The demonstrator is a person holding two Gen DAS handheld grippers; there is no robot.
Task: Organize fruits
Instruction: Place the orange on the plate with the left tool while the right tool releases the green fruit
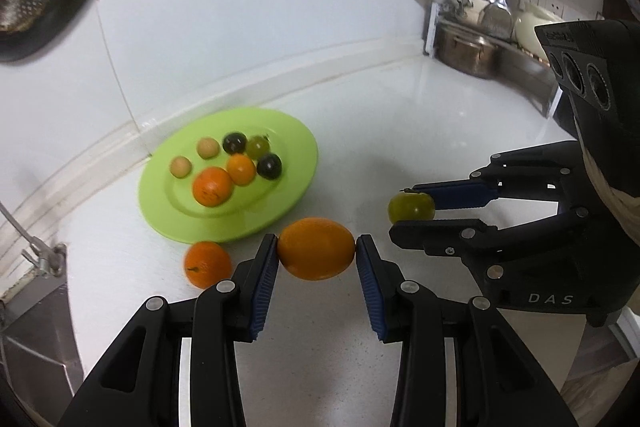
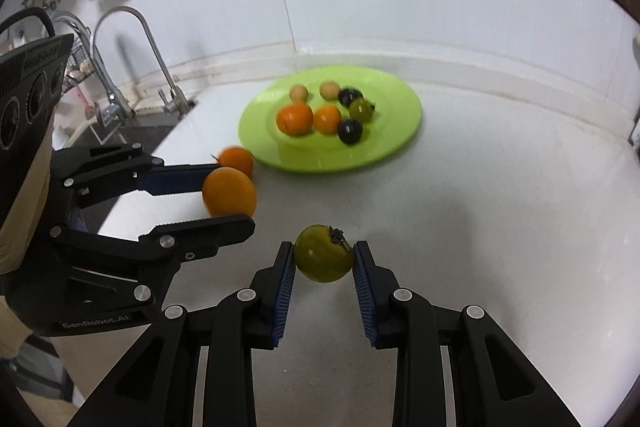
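1. Near the worktop's back edge, a green plate [image 1: 280, 203] holds two oranges, two tan fruits, two dark fruits and one green fruit.
2. Off its near rim, a loose orange [image 1: 207, 264] lies on the worktop.
3. Left gripper [image 1: 316, 254] clamps a large orange [image 1: 316, 254].
4. Right gripper [image 2: 324, 254] clamps a green tomato [image 2: 324, 254].

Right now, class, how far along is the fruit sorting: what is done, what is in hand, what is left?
Done: seven fruits already sit on the green plate. In hand: the left gripper is shut on an orange, and the right gripper is shut on a green fruit; both look lifted off the counter. Left: those two fruits are not yet on the plate, and one small orange lies loose beside it.
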